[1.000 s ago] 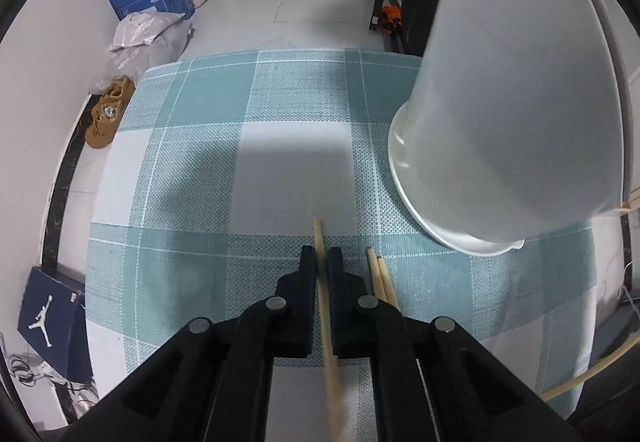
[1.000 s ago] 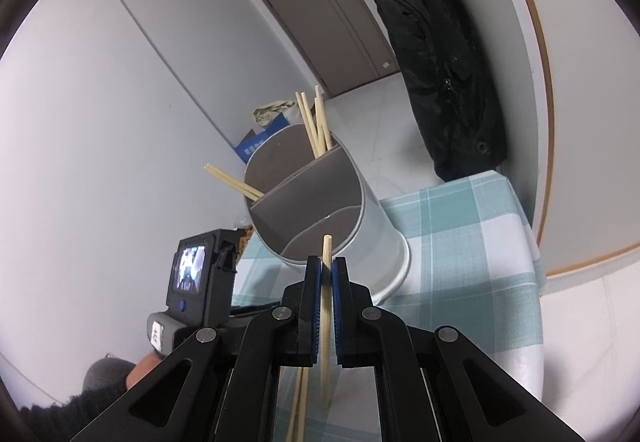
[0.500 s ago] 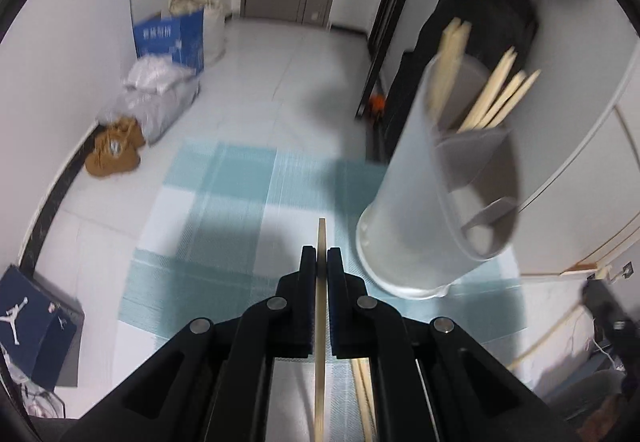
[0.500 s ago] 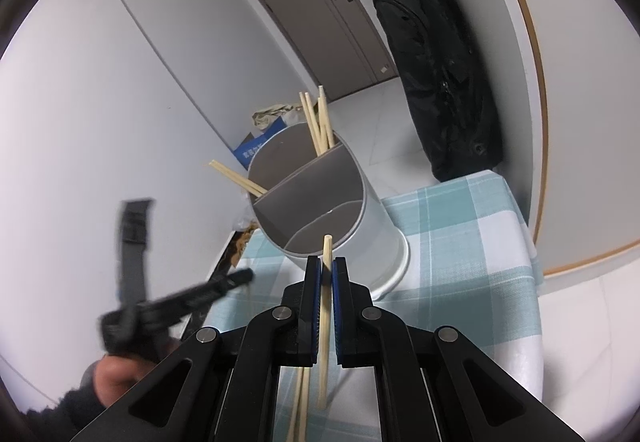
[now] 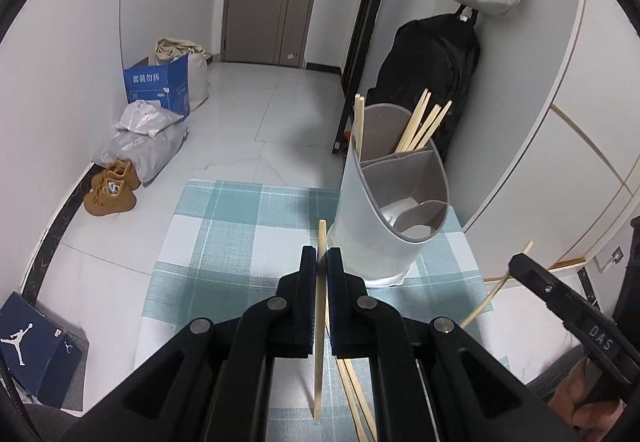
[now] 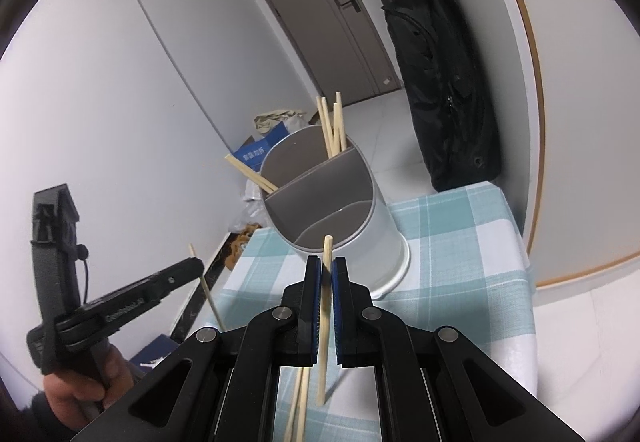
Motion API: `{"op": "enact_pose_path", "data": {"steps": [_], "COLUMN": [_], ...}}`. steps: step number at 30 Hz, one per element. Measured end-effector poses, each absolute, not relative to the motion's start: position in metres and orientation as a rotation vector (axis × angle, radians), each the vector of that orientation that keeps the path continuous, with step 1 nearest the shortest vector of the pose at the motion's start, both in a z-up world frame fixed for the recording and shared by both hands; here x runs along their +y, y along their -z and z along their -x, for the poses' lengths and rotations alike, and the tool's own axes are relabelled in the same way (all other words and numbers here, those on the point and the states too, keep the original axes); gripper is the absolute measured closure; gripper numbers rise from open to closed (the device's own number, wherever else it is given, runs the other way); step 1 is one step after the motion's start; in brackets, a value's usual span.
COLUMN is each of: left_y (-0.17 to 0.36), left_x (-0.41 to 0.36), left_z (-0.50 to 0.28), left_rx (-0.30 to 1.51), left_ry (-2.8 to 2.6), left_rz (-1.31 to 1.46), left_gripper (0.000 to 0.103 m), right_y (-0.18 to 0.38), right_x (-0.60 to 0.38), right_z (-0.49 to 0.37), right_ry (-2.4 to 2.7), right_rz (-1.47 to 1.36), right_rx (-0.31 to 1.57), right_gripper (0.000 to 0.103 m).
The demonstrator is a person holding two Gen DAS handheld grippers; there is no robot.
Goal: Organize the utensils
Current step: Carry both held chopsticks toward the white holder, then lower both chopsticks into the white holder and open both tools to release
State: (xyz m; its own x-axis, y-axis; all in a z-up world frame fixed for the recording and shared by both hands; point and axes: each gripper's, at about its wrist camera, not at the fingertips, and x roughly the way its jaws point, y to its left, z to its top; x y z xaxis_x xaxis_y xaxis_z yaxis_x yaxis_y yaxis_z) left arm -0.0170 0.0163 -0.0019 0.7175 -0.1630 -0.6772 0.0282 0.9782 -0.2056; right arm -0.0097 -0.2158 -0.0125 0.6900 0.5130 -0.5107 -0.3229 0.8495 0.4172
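Nearest, the left hand-held gripper (image 5: 321, 262) is clenched on a single chopstick (image 5: 319, 322), raised upright above the checked desk (image 5: 224, 242), likely so it can drop end-first. The right hand-held gripper (image 6: 327, 274) likewise grasps its own chopstick (image 6: 324, 322). Loose chopsticks (image 5: 356, 394) lie beneath. Beyond stands the divided holder (image 5: 384, 210); its rear compartment already keeps several sticks.

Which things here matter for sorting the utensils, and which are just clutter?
Job:
- left claw and right claw, each shut on a chopstick
- divided holder with chopsticks in its back section
- loose chopsticks on the checked cloth

Clutter:
- brown shoes
- blue box
- black bag
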Motion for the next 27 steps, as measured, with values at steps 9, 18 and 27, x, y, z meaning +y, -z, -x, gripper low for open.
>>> {"op": "enact_pose_path", "data": {"steps": [9, 18, 27], "left_y": [-0.009, -0.016, -0.025], "left_x": [0.013, 0.016, 0.015], "left_z": [0.033, 0.033, 0.028], "left_rx": [0.73, 0.725, 0.723], "left_ry": [0.128, 0.149, 0.183], "left_rz": [0.163, 0.164, 0.163], "left_gripper": [0.102, 0.102, 0.102], "right_y": [0.005, 0.0, -0.007], "right_x": [-0.199, -0.189, -0.185], "right_z": [0.023, 0.026, 0.019], "right_ry": [-0.496, -0.512, -0.522], "right_rz": [-0.247, -0.233, -0.245], "right_rx": [0.628, 0.614, 0.607], "right_gripper": [0.099, 0.099, 0.099]}}
